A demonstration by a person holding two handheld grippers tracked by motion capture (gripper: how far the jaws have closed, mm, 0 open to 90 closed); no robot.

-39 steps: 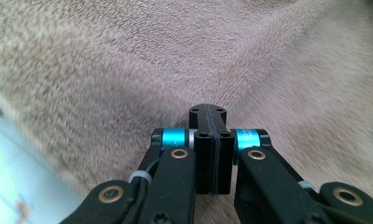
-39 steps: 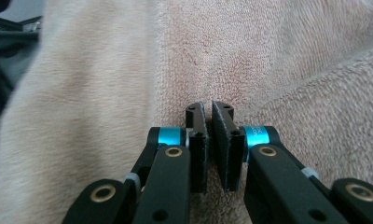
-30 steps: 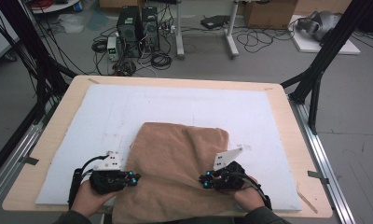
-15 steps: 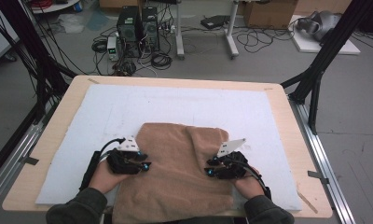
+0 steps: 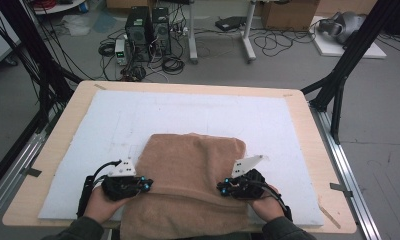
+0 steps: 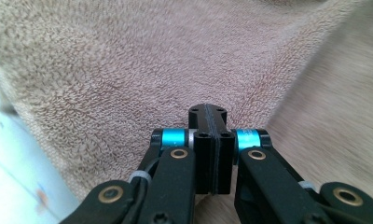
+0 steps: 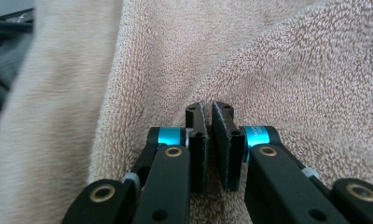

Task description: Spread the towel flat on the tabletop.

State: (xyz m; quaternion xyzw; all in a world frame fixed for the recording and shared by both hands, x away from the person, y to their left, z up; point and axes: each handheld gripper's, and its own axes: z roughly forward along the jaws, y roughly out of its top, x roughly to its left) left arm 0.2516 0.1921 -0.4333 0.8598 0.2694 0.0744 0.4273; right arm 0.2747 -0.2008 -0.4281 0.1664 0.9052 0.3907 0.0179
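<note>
The left gripper (image 5: 145, 186) sits at the left side edge of the brown towel (image 5: 193, 170), tips pointing inward across the cloth. In the left gripper view its jaws have just been closing and now meet flat, pad against pad, with no fold showing between them. The towel spreads ahead of and under the left gripper (image 6: 208, 112), and a strip of the white mat (image 6: 7, 154) shows to its left. The towel itself lies on the white mat (image 5: 188, 115) covering the desk (image 5: 58, 145), towards the person's side. Its long axis runs away from the person, and its near end reaches the desk's front edge. It lies squarely between the two hands, so neither is nearer (each has its own side edge). The right gripper (image 5: 222, 189) mirrors the left at the right side edge, pointing inward. Its jaws have also just been closing and stand all but together, with a hairline slit between the pads and no cloth seen in it. Rumpled towel (image 7: 292, 70) lies directly beyond the right gripper (image 7: 208, 109). Any coming pinch likely depends on that inward line, since the cloth lies straight ahead of both tips.
</note>
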